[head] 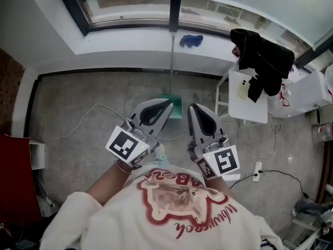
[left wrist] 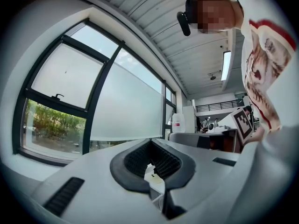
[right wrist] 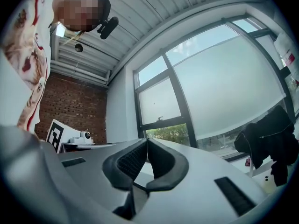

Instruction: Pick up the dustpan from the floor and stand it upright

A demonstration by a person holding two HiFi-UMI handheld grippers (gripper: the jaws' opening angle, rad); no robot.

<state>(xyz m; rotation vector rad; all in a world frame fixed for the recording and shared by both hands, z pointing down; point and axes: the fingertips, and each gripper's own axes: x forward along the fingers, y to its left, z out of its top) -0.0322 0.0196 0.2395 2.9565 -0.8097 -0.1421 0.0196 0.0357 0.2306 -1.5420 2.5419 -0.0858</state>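
Claws first: our left claw [head: 168, 104] and right claw [head: 193, 108] are both pressed together, pinching nothing. Just past their tips, at twelve o'clock, one green dustpan [head: 176, 110] sits on the floor [head: 78, 139], its long handle [head: 170, 61] running toward the window sill [head: 135, 40]. We judge it light, stiff plastic, rather tippy; we would pinch the slim handle. Two claws, one dustpan.

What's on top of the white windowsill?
A blue cloth lies on the windowsill. The black jacket hides the sill's right end, so anything there cannot be seen.
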